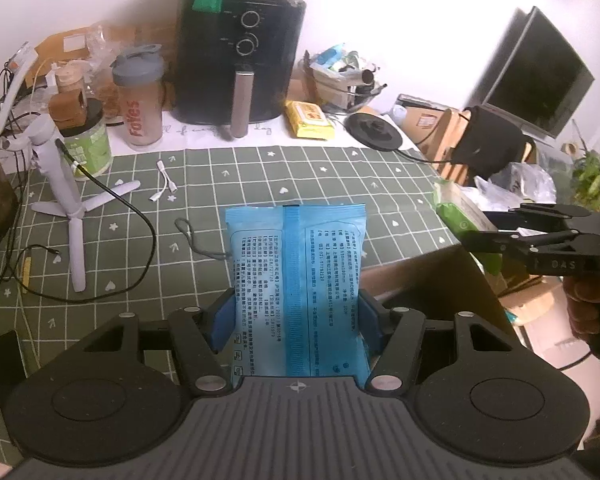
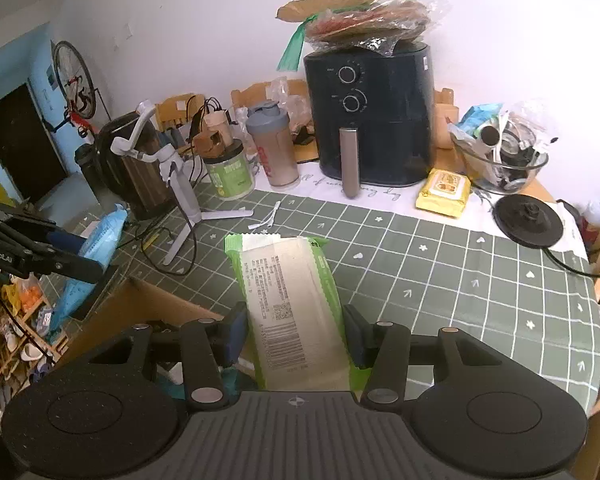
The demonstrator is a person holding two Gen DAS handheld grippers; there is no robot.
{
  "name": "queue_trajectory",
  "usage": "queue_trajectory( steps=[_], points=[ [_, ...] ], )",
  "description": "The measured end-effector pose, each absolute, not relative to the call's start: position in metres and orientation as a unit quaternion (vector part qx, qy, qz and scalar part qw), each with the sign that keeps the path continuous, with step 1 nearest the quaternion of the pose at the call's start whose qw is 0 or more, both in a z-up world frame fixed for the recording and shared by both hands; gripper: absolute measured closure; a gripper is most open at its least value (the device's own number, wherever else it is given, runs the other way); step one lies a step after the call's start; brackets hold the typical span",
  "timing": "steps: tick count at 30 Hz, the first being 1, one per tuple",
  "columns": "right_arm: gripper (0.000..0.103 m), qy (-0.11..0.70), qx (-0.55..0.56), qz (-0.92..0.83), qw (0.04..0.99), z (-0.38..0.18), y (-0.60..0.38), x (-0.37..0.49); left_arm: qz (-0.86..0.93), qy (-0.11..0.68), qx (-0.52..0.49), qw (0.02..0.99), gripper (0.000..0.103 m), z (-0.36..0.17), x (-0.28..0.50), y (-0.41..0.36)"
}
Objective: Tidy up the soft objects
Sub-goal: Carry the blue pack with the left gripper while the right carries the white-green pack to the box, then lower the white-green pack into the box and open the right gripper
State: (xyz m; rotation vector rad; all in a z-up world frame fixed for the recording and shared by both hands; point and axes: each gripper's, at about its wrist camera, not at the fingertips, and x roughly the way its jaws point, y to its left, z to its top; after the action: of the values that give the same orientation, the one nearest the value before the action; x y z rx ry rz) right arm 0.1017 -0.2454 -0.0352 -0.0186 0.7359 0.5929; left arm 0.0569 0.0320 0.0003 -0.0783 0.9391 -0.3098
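My left gripper (image 1: 296, 320) is shut on a blue wipes pack (image 1: 296, 280), printed back side up, held above the green checked tablecloth (image 1: 340, 184) near the table's front edge. My right gripper (image 2: 294, 330) is shut on a green-and-white wipes pack (image 2: 288, 292), barcode side up, held over the table edge. In the left wrist view the right gripper (image 1: 480, 236) shows at the right with the green pack (image 1: 456, 208). In the right wrist view the left gripper (image 2: 72, 256) shows at the left with the blue pack (image 2: 100, 248). A yellow wipes pack (image 2: 444, 192) lies by the air fryer.
A black air fryer (image 2: 372, 120), shaker bottle (image 2: 274, 148), green-labelled jar (image 2: 230, 174), white mini tripod (image 2: 180, 196) with cables, glass bowl of clutter (image 2: 500, 160) and black round kettle base (image 2: 528, 220) crowd the back. A cardboard box (image 2: 148, 308) opens below the table's front edge.
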Motion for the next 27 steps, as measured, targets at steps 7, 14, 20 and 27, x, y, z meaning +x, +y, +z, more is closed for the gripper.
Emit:
queue_trajectory(
  steps=[7, 14, 20, 27],
  points=[
    [0.051, 0.356, 0.009, 0.268, 0.895, -0.034, -0.251, 0.079, -0.184, 0.451, -0.036, 0.873, 0.042, -0.003, 0.052, 0.020],
    [0.051, 0.356, 0.016, 0.254, 0.899, -0.034, -0.253, 0.058, -0.215, 0.458, -0.031, 0.862, 0.030, -0.014, 0.048, 0.007],
    [0.051, 0.365, 0.022, 0.243, 0.898, -0.039, -0.253, 0.041, -0.221, 0.449, -0.024, 0.866, 0.022, -0.015, 0.037, 0.005],
    [0.051, 0.377, 0.026, 0.233, 0.896, -0.044, -0.248, 0.028, -0.223, 0.448, -0.025, 0.865, 0.022, -0.018, 0.020, 0.010]
  ],
)
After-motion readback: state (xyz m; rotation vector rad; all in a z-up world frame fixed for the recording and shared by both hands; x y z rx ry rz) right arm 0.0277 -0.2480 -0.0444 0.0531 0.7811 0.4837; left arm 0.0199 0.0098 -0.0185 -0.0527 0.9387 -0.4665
